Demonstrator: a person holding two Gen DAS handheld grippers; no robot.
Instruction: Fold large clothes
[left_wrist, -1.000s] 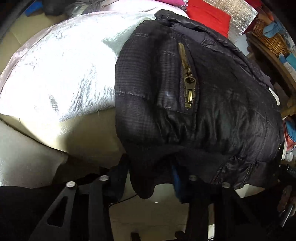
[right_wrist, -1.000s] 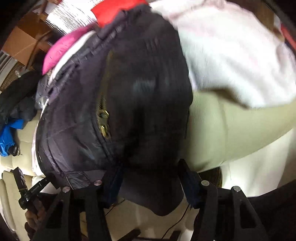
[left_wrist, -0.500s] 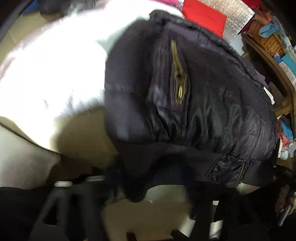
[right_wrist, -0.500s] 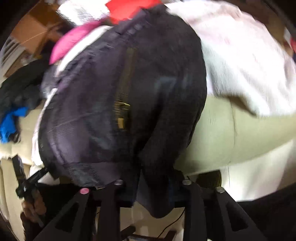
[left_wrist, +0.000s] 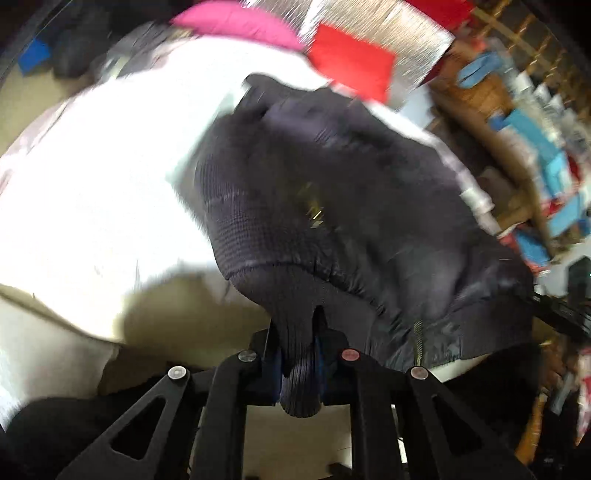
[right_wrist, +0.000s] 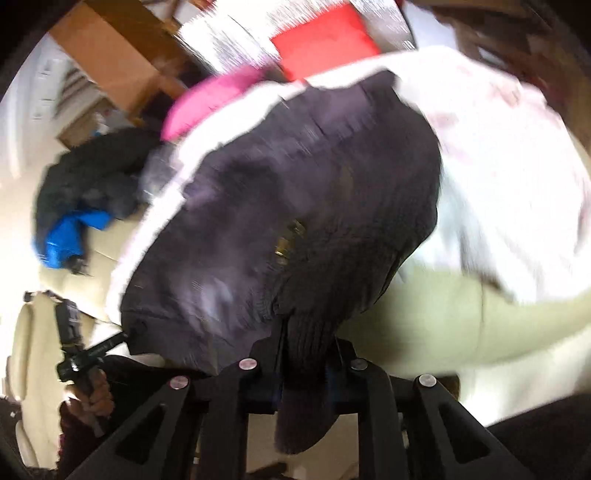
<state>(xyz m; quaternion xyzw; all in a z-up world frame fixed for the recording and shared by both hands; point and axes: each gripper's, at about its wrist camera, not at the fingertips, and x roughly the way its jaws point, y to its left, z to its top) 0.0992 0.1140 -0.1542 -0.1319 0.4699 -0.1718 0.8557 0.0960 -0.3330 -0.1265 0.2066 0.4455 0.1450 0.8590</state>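
The dark jacket (left_wrist: 332, 206) lay spread on a white cover (left_wrist: 92, 192) over a cream sofa (right_wrist: 443, 317), its brass zip pull (right_wrist: 284, 247) facing up. Both claws had just been closing, each on the ribbed knit hem at the near edge. The left claw (left_wrist: 299, 354) was pinched tight on a fold of the hem (left_wrist: 295, 332), which bunched between the pads and hung below them. The right claw (right_wrist: 306, 362) gripped its own stretch of the hem (right_wrist: 306, 332) the same way. The near edge looked raised off the sofa at both grips, while the rest of the jacket lay on the cover.

The task seemed at an early stage: the hem was secured at two points, but no fold showed in the body. Left to do, apparently, was carrying the hem over toward the collar and any folds after that.
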